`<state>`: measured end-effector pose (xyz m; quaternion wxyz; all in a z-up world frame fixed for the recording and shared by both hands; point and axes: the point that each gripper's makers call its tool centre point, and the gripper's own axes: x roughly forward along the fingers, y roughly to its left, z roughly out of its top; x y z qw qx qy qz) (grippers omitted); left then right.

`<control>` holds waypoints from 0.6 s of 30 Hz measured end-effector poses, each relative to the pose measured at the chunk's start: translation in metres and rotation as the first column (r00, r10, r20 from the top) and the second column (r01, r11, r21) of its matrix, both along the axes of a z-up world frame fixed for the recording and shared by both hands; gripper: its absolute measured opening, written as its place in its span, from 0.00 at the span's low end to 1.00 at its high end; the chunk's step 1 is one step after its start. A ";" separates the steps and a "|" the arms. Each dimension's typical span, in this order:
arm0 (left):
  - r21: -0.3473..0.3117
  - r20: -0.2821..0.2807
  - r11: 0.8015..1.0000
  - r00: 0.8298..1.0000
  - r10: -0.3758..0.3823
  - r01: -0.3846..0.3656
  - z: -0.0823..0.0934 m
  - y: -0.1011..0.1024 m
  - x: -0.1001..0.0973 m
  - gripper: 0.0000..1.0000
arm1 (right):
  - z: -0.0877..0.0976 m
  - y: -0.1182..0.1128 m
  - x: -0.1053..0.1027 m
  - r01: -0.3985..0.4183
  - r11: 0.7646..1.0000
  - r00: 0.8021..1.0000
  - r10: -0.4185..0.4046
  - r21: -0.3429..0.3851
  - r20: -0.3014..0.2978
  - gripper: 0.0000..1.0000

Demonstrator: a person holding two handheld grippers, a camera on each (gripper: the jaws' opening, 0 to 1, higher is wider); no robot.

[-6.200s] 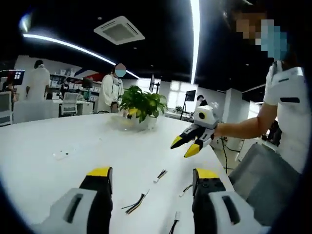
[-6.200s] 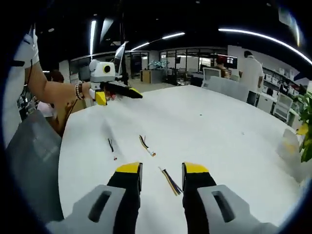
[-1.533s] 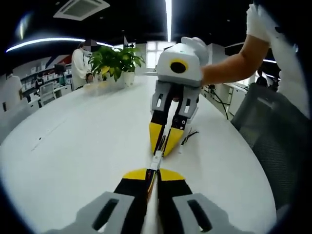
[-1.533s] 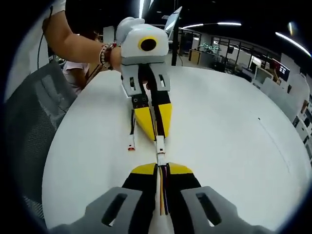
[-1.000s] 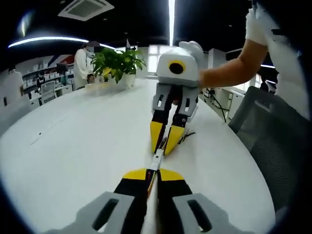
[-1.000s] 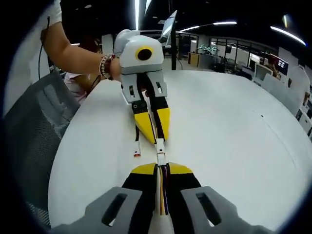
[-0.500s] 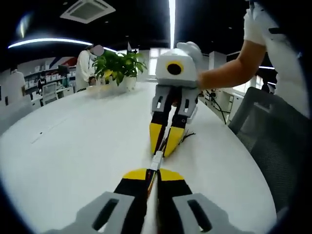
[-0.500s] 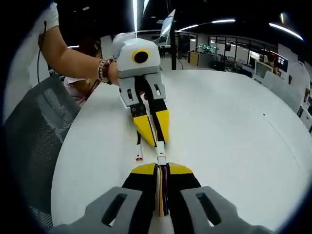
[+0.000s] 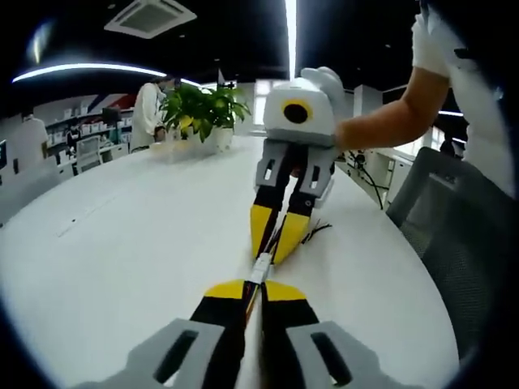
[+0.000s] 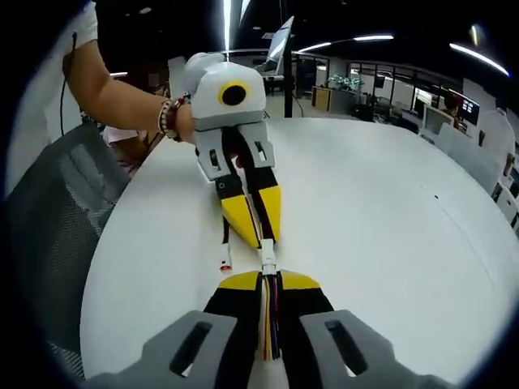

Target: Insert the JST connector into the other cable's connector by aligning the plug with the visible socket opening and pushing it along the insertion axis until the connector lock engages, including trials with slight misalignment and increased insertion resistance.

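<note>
No readable text, label, brand, number or sign anywhere, in either the left gripper view or the right gripper view.

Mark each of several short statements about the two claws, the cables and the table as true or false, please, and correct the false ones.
1. Both claws are shut on cables. True: the left claw and the right claw each clamp one.
2. The two claws point at each other, tip to tip. True.
3. The white connectors lie far apart on the table. False: they meet between the claw tips.
4. A spare cable lies on the table beside the claws. True.
5. The potted plant stands on the floor. False: it stands on the table.
6. The table is black. False: it is white.
</note>
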<state>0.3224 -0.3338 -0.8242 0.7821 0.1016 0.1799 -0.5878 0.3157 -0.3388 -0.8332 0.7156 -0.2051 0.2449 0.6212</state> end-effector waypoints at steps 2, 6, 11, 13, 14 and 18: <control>-0.004 -0.011 1.000 1.000 0.007 -0.007 0.000 0.000 0.001 0.00 | 0.000 0.000 0.001 0.000 1.000 1.000 0.000 -0.001 0.001 0.03; 0.003 0.001 1.000 1.000 0.007 -0.007 -0.001 0.001 0.004 0.00 | -0.001 -0.001 0.003 0.001 1.000 1.000 -0.001 0.000 0.004 0.03; 0.006 0.033 1.000 0.999 0.014 -0.014 -0.001 0.005 0.013 0.00 | 0.002 0.001 0.009 -0.036 0.999 0.997 0.036 0.000 0.073 0.04; 0.014 0.054 1.000 0.998 0.026 -0.027 0.000 0.006 0.021 0.00 | 0.002 0.000 0.017 -0.043 0.999 0.994 0.043 0.002 0.097 0.04; 0.017 0.056 0.999 0.998 0.029 -0.030 -0.001 0.006 0.024 0.00 | 0.001 -0.001 0.021 -0.044 0.999 0.994 0.043 0.003 0.101 0.04; 0.025 0.053 0.998 0.997 0.050 -0.052 -0.002 0.004 0.036 0.00 | -0.001 -0.001 0.034 -0.034 0.999 0.993 0.034 0.003 0.112 0.04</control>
